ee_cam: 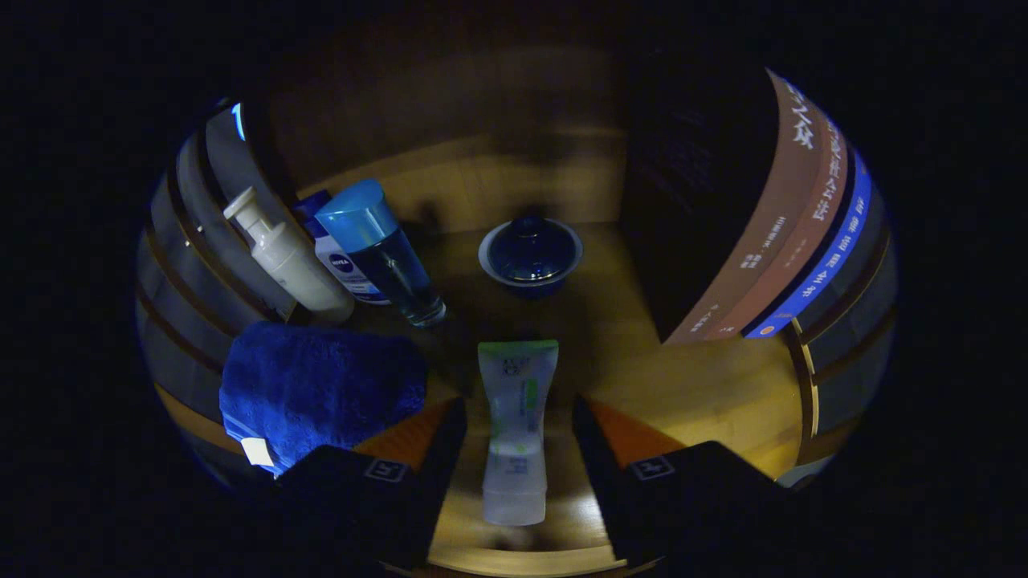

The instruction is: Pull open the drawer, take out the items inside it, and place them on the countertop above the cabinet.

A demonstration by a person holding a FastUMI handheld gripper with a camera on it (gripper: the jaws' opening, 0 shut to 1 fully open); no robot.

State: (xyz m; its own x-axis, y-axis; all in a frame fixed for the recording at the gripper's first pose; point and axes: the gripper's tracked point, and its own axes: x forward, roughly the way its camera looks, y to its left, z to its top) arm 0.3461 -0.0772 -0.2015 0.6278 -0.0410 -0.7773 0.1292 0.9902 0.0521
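Tube [516,429]: white squeeze tube, green print on the label, flat crimped end far, translucent cap end near. It lies flat on the wooden table [707,385], lengthwise in the gap between the two fingers of the tongs [518,437].

Tongs: wide open, holding nothing. There is clear wood on both sides between the tube and each finger, so no contact is visible. The left finger [418,449] and right finger [618,441] flank the tube about evenly.

Further out:
- Blue towel [321,389], folded and fluffy, left of the tube, just beside the left finger. A white tag shows at its near corner.
- Far left cluster, all leaning: white pump bottle [285,257]; a white bottle with a blue label [341,261] behind it; a clear bottle of blue liquid with a light-blue cap [381,249]. They are close together; I cannot tell whether they touch.
- Dark blue lidded bowl [530,255] with a pale rim, far centre, beyond the tube and well apart from it.
- Books [771,241] standing on the right, with brown spines and one blue spine, well apart from the tube.

Lighting is dim and the far wall is dark.
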